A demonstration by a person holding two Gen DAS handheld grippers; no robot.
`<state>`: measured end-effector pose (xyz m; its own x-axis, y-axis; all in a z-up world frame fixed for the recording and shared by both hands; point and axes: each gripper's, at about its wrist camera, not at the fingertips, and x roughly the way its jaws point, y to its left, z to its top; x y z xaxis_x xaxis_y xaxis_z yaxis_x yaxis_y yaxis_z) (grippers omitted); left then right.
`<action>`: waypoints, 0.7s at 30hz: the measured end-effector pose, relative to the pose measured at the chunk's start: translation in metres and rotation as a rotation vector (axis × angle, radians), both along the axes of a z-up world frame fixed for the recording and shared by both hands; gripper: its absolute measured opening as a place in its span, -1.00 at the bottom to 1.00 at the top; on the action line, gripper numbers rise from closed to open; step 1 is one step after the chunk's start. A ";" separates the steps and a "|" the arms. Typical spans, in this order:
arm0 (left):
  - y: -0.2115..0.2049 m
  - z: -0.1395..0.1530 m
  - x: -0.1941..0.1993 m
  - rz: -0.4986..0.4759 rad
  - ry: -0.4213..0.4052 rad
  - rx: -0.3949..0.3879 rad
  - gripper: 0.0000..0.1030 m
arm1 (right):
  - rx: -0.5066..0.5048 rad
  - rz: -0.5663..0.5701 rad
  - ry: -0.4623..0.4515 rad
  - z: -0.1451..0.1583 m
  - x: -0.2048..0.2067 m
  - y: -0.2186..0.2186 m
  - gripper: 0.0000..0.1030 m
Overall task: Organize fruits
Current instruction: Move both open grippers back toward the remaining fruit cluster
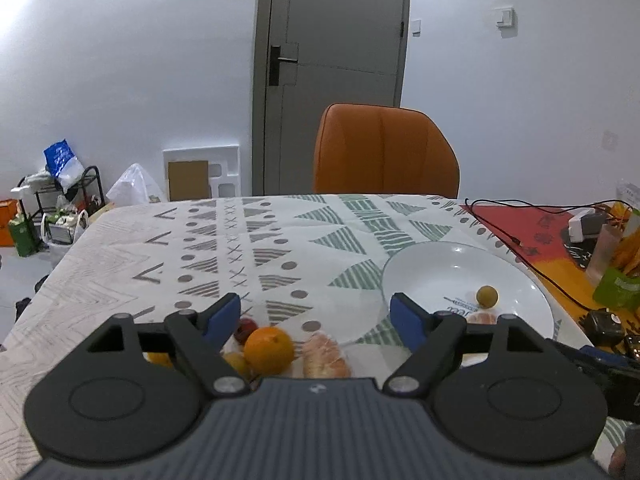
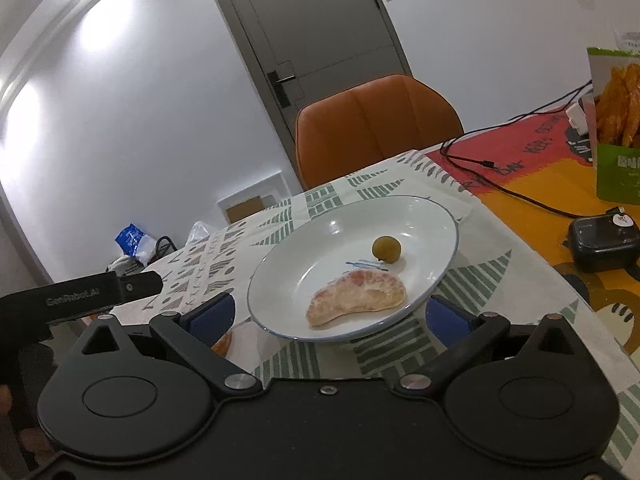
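A table (image 1: 120, 264) under a patterned cloth fills the room's foreground, with an orange chair and a grey door behind it. Nearest the left hand-held gripper (image 1: 316, 312), whose jaws stand wide apart and empty, lies a cluster of loose fruit: an orange (image 1: 269, 350), a peeled segment (image 1: 326, 356) just beside it, and smaller yellow and red fruits partly hidden behind the jaw. The right hand-held gripper (image 2: 330, 314) is likewise spread open and holds nothing, hanging at the near rim of the plate (image 2: 440, 216). On the plate rest a pomelo wedge (image 2: 356, 298) and, farther in, a small round fruit (image 2: 386, 249). The orange looks firm and fairly heavy, likely to roll, so grip across its middle. The peeled segment is probably soft and moist; pinch it lightly across its thick centre.
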<state>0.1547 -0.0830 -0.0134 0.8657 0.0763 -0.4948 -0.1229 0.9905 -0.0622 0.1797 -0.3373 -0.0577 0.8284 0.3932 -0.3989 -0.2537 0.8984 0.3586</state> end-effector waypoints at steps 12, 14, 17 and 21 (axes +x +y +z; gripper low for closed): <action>0.028 -0.003 -0.023 -0.009 0.014 -0.033 0.59 | -0.017 0.071 0.011 0.000 -0.004 0.023 1.00; 0.032 -0.002 -0.027 0.001 0.005 -0.031 0.59 | -0.023 0.079 0.009 0.001 -0.005 0.027 1.00; 0.039 -0.001 -0.032 0.030 0.000 -0.028 0.59 | -0.038 0.083 0.005 0.002 -0.007 0.033 1.00; 0.052 -0.001 -0.036 0.051 0.013 -0.060 0.59 | -0.041 0.093 0.005 0.003 -0.008 0.041 1.00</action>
<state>0.1183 -0.0307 -0.0145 0.8551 0.0899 -0.5107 -0.1740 0.9775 -0.1191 0.1714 -0.2966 -0.0549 0.7867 0.4516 -0.4208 -0.3352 0.8850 0.3231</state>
